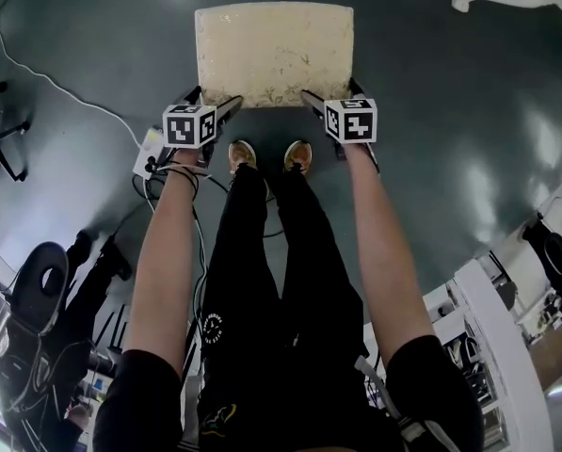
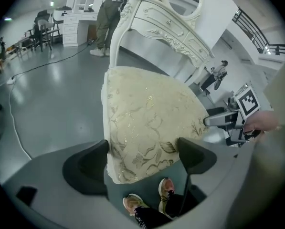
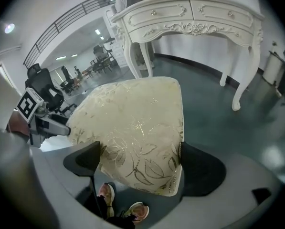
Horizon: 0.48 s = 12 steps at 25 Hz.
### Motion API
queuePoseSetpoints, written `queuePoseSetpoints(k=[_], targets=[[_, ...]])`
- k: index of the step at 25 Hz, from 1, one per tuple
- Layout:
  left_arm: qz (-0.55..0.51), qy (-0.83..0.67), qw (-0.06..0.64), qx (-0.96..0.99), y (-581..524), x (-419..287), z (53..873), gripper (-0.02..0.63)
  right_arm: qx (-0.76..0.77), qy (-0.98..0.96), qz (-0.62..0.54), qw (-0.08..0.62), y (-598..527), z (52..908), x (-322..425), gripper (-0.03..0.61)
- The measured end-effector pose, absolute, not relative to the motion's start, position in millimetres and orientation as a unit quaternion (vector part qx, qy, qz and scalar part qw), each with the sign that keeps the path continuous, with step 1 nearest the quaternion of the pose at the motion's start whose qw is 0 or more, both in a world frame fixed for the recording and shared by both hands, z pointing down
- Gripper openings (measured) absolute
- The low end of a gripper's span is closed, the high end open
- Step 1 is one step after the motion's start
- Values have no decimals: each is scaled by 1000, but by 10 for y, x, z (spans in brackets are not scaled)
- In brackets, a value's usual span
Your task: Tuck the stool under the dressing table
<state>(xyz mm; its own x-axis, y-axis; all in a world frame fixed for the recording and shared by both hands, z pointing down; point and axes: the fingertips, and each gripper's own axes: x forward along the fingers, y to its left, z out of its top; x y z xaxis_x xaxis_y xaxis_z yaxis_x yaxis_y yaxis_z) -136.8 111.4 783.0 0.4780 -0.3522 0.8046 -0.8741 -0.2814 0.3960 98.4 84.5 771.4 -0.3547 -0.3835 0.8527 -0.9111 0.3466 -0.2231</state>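
jaws of left gripper (image 2: 143, 151) and right gripper (image 3: 140, 154) are held wide apart around the near corners of the stool (image 1: 273, 53), unclamped; glossy grey floor (image 1: 431, 111) is spread around, white dressing table (image 3: 190, 13) upper centre.

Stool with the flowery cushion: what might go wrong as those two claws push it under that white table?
The left gripper and right gripper straddle only the near corners of the stool, jaws open. On the padded cushion they could slip, or the stool could twist. Off line, it might knock the curved leg of the dressing table.
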Motion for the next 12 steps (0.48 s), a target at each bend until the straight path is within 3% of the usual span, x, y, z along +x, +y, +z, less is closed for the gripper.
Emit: queuePoseSetpoints(k=[12], targets=[[344,-402,441,725,1141,-1274,7835,465,434,-741,384,339,881,7751,1036,551]])
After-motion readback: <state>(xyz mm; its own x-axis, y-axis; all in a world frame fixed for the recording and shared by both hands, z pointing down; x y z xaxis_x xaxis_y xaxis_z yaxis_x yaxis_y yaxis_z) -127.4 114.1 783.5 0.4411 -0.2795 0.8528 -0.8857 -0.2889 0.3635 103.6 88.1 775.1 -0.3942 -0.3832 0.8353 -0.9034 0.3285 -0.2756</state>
